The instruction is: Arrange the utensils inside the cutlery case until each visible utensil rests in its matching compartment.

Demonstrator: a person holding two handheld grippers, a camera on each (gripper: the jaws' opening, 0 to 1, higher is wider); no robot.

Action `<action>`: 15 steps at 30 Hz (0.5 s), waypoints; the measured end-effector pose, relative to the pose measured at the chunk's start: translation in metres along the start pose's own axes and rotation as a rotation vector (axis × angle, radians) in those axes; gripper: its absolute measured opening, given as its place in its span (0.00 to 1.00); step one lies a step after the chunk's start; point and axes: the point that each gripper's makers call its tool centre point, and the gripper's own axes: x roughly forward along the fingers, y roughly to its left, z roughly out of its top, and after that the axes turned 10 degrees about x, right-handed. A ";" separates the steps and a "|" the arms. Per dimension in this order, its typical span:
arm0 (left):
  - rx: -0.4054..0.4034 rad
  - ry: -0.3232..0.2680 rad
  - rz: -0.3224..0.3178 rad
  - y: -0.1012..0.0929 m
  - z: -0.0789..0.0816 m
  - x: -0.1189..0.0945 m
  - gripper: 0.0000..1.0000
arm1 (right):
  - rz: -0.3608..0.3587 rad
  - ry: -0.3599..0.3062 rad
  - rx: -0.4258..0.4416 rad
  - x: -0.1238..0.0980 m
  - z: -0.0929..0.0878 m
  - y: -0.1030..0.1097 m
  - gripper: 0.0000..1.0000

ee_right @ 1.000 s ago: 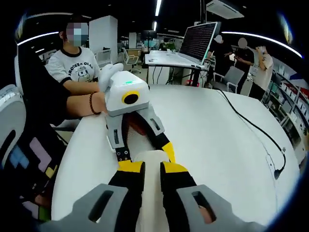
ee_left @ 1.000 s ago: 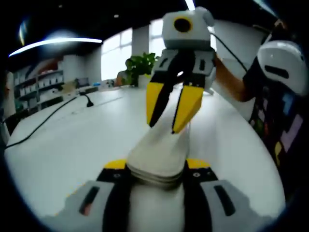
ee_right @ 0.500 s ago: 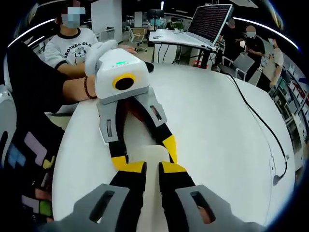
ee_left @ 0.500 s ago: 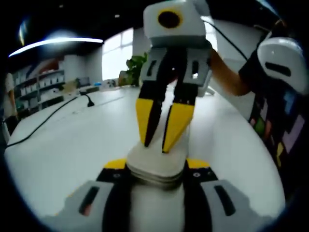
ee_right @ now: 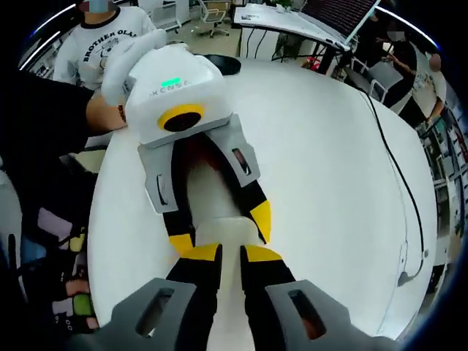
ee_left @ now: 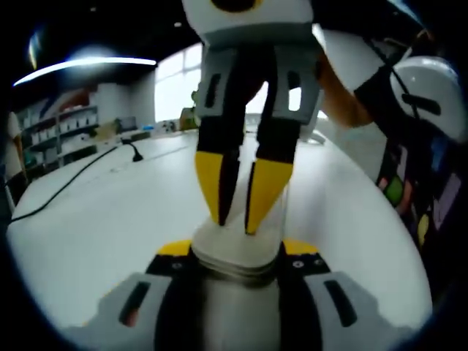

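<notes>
White T-shirt [ee_right: 110, 36] of a seated person, right gripper view: dark print, partly readable as "BROTHER OLA…", rest cut off. Left gripper [ee_right: 219, 230] housing top: small grey lettering under a green light, too blurred to read. Left gripper view: no readable text.

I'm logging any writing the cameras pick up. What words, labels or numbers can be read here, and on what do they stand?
"BROTHER OLA...": arched print on the seated person's white T-shirt, right gripper view; its end is cut off.
Small grey lettering under the green light on the left gripper's white housing: too blurred to read.
Items on the distant shelves, left gripper view: too small to read.
</notes>
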 end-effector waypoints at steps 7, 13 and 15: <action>-0.001 0.000 0.001 0.001 0.000 -0.001 0.46 | 0.017 0.076 -0.058 0.001 0.001 -0.001 0.09; -0.002 0.000 0.001 0.001 0.000 0.001 0.48 | 0.043 0.087 -0.054 0.004 0.000 -0.004 0.07; -0.002 -0.001 0.001 0.001 0.000 0.001 0.48 | 0.040 0.117 -0.053 0.004 0.000 -0.006 0.07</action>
